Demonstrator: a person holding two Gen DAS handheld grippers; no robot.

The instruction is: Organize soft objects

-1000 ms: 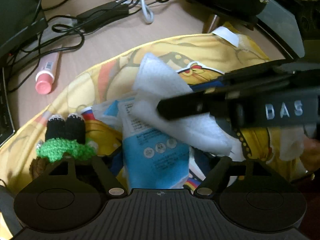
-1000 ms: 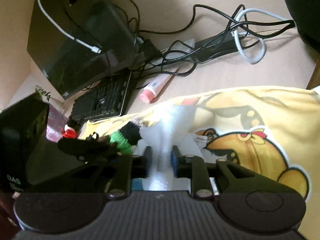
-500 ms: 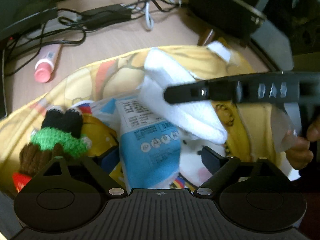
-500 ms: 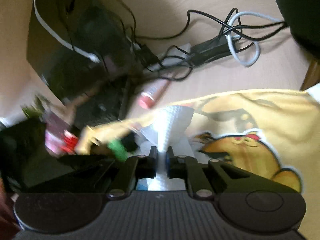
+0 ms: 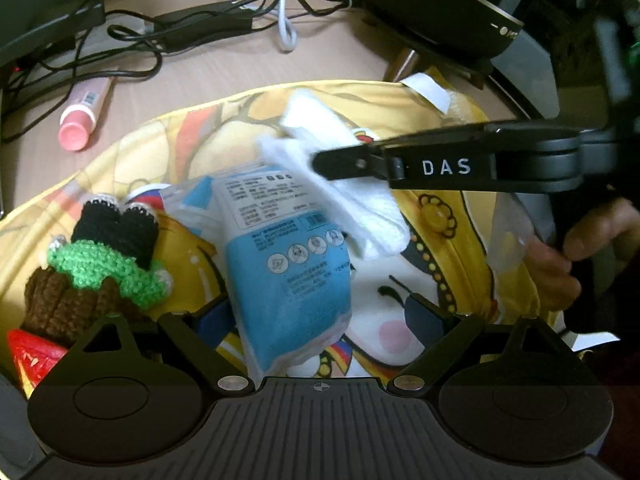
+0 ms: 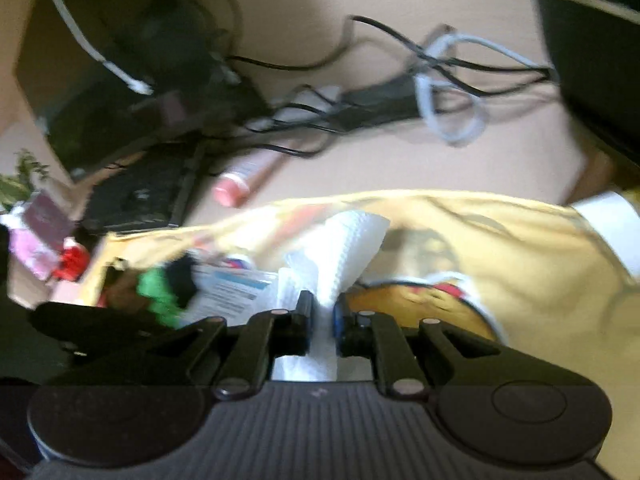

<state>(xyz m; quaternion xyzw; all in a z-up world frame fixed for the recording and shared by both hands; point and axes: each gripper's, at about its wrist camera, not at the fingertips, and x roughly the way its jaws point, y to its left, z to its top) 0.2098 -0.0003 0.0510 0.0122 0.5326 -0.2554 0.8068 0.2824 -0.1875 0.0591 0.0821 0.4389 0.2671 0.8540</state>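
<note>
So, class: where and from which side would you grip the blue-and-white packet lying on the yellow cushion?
Grip the blue packet across its narrow width at the near, blue end, coming from above. It lies flat and long toward the open left tongs; its far end is under the white cloth.

We see a smooth pale wood bench, glossy plastic packet, rough crocheted yarn toy, soft printed yellow cloth, fluffy white cloth.

Left tool spread, right tool pinched
</note>
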